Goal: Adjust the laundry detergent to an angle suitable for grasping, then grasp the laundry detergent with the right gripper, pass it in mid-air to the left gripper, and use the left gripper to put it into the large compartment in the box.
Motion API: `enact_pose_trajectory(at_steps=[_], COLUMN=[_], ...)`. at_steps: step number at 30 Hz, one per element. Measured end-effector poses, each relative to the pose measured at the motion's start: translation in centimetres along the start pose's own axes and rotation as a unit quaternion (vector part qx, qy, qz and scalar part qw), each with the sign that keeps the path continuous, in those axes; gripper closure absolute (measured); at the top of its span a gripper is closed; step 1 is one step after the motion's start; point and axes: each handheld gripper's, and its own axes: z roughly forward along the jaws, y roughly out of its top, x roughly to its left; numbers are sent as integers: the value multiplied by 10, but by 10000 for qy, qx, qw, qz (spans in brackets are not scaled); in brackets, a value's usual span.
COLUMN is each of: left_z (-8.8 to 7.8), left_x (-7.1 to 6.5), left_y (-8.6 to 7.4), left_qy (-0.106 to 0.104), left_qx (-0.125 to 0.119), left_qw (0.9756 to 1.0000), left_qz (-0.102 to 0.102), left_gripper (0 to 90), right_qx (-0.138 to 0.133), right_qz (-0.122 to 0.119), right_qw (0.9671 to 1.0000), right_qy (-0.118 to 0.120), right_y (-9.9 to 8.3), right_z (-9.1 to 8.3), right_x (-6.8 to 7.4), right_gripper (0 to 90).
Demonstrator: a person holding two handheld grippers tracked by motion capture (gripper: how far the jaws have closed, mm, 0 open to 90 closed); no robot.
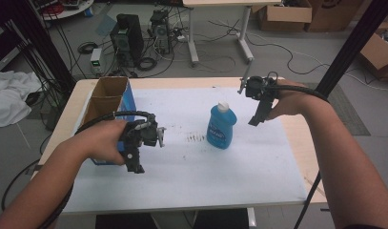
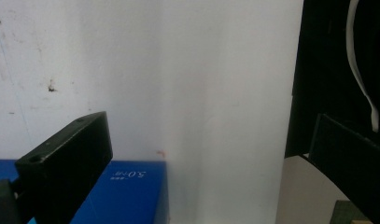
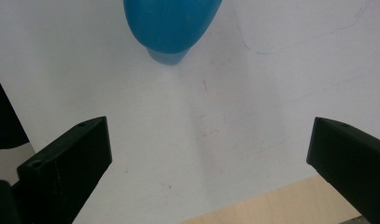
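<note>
A blue bottle (image 1: 221,126) with a white cap stands upright on the white sheet (image 1: 191,162) covering the table (image 1: 296,138), between the two grippers and apart from both; in the right gripper view its blue body (image 3: 171,23) lies ahead of the wide-spread jaws of the right gripper (image 3: 208,154), which hold nothing. The left gripper (image 2: 211,154) also has its jaws wide apart and empty, with a corner of the blue cardboard box (image 2: 124,193) just beside its left jaw. In the high view that box (image 1: 108,102) stands open-topped at the table's left edge beside the left hand (image 1: 103,140), and what it contains cannot be told.
</note>
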Motion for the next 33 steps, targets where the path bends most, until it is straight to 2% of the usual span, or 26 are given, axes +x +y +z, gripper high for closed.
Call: enact_pose_trajectory(at_steps=[3, 17, 27, 33], left_z=[-1, 0, -6, -7], left_x=[0, -2, -3, -5], left_y=[0, 0, -4, -1], left_qy=[-12, -34, 37, 40], left_qx=[-54, -13, 6, -19], left_qw=[10000, 10000, 10000, 10000], left_qz=[-22, -20, -69, -67], left_gripper=[1, 1, 1, 1], right_qx=[-24, 25, 39, 38], right_qz=[18, -36, -38, -45], right_qw=[10000, 10000, 10000, 10000], right_qy=[8, 30, 79, 66], right_y=[-1, 0, 1, -1], right_z=[0, 1, 4, 1], right_x=[0, 1, -1, 0], right_gripper=[0, 0, 0, 0])
